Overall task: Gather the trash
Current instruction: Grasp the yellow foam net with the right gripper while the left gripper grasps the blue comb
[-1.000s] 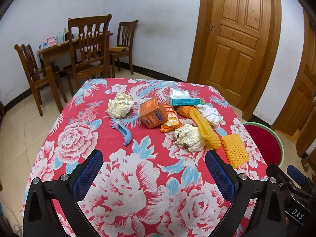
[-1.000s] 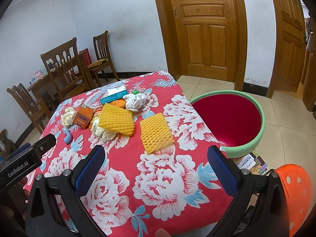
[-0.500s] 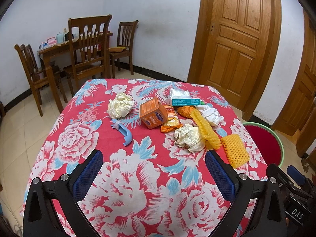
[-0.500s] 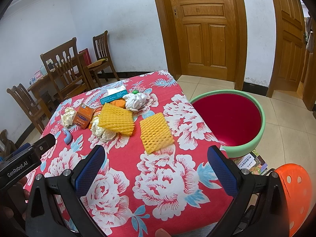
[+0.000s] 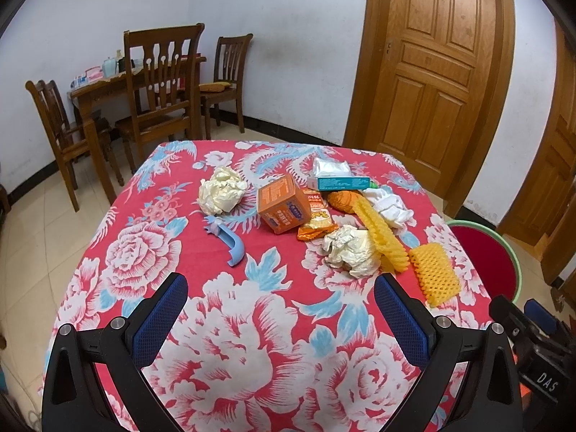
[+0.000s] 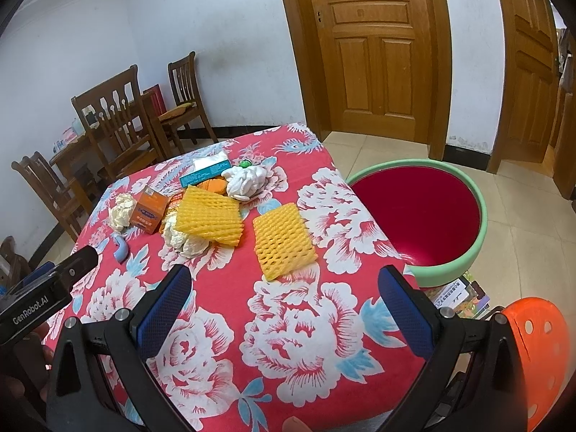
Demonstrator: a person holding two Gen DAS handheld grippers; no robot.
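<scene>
The left tool [image 5: 280, 298] was spread wide and held nothing; its two blue pads [image 5: 160, 315] hung above the near part of the table [image 5: 230, 342], touching no object. The right tool [image 6: 284, 291] was also wide apart and empty, above the near right corner of the same table.

The trash lay in a loose group at the middle and far side of the flowered cloth. There were two yellow foam nets: one [image 6: 282, 239] lay flat alone, nearest to the right tool, and the other [image 6: 208, 214] rested partly on a crumpled paper ball [image 5: 349, 248]. A second paper ball [image 5: 221, 194] lay farther left, so there were two in all. Between them stood one orange box [image 5: 284, 203], touching one orange snack wrapper [image 5: 316, 217]. One blue plastic piece [image 5: 230, 243] lay apart on the left. Behind were one teal box [image 5: 340, 182] and one white cloth bundle [image 5: 387, 207].

One green basin [image 6: 478, 241] with red inside stood beside the right edge of the table, lower than it.
</scene>
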